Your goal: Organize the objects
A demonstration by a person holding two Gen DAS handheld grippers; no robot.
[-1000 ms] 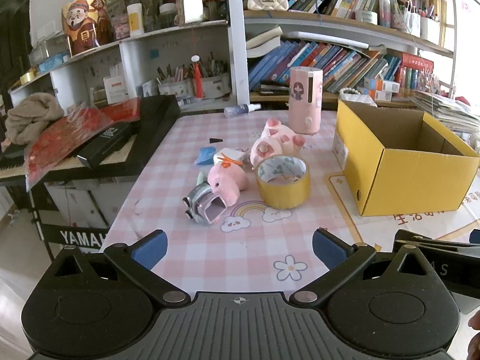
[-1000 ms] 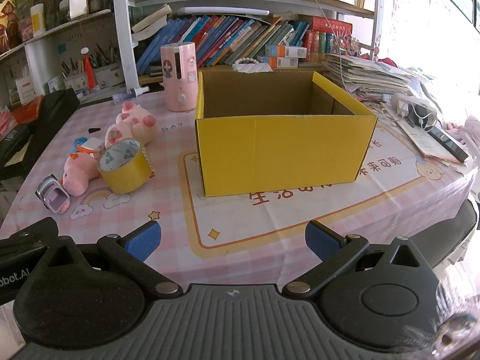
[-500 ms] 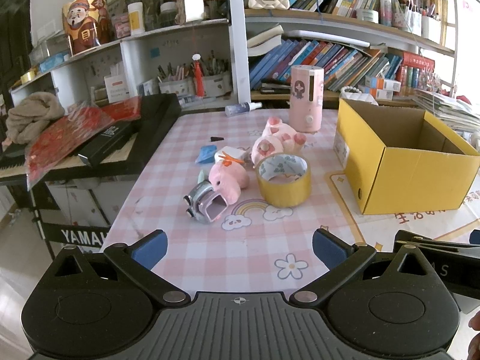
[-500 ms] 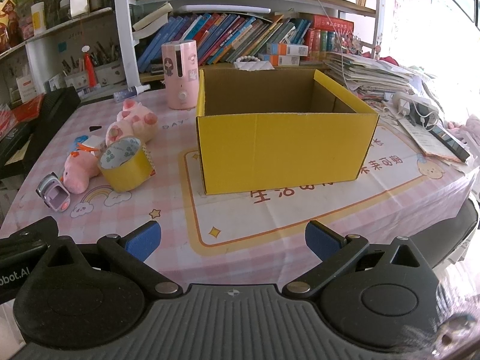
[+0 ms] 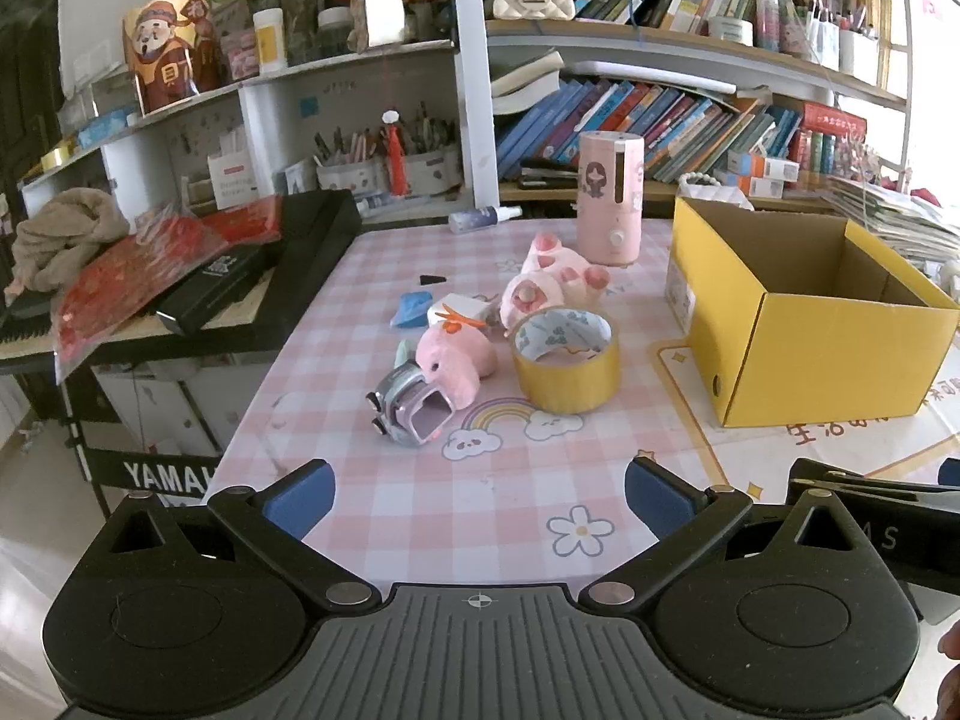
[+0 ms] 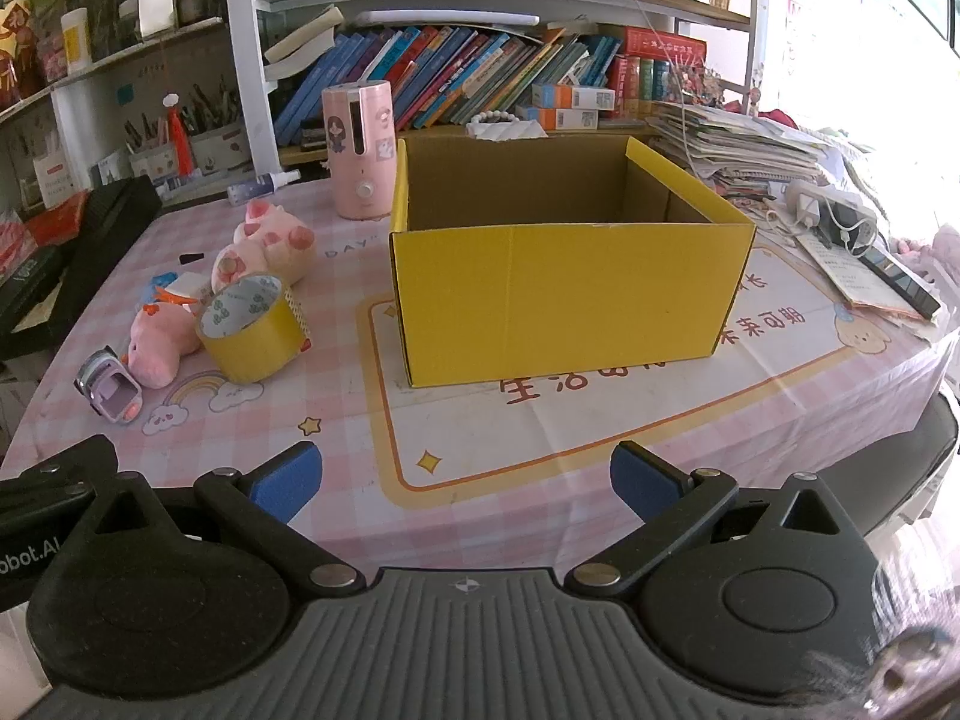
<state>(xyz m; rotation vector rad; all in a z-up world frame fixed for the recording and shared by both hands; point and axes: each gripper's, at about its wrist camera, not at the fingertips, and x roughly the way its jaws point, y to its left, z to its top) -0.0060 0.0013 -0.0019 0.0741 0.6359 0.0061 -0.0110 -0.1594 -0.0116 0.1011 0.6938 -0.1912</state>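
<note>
We hold the left tool (image 5: 479, 491) and right tool (image 6: 462, 474) spread wide over our pink checked bench (image 6: 336, 450), with full bookshelves (image 6: 480, 72) behind.

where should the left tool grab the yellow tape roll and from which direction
Grip the wall of the yellow tape roll with one finger inside its open core and one outside, coming down from above on the near side. It lies flat with the hole facing up, and that near rim is free, while the pink plush toy crowds its left. The left tool is open wide, so this looks feasible.
</note>
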